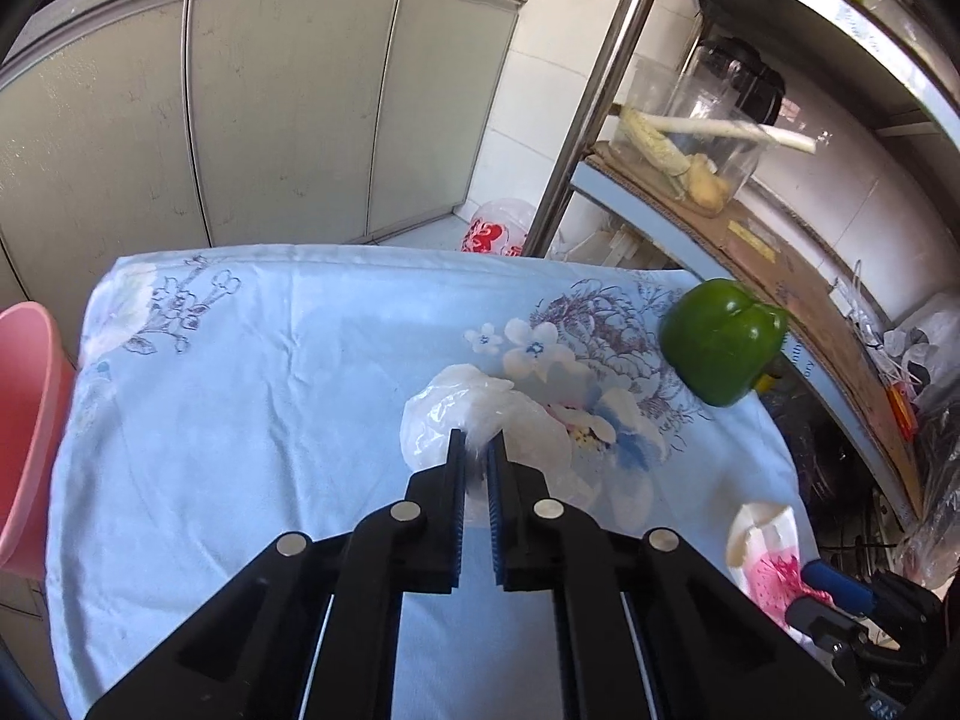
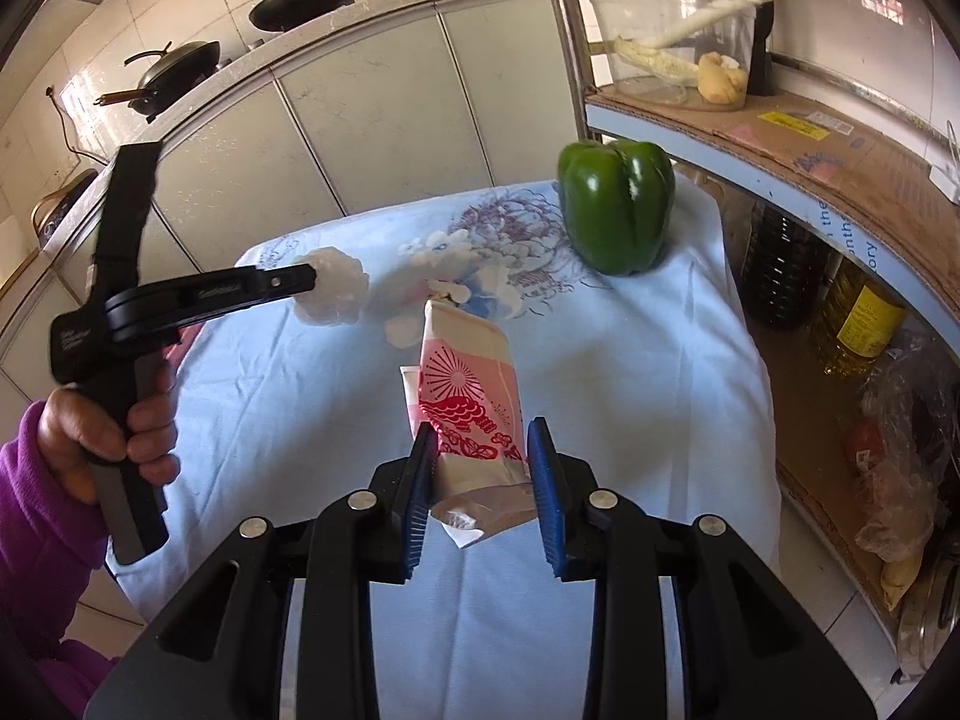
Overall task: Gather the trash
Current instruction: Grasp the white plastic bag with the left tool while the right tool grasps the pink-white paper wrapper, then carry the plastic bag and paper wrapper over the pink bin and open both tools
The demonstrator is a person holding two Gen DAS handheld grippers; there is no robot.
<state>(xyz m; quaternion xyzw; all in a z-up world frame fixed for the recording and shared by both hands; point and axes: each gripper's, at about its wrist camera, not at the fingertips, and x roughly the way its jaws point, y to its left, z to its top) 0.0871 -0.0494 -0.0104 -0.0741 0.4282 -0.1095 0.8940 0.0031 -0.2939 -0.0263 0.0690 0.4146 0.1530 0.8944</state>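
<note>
Wrapper (image 2: 474, 402) light, crinkly; my right claw (image 2: 480, 468) straddles its lower end, unclenched. Left claw (image 1: 478, 450) pinches plastic bag (image 1: 480, 420) near pepper (image 1: 723, 339).

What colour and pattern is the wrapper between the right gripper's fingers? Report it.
The wrapper is pink and white with red sunburst and floral prints; the right wrist view shows it best.
</note>
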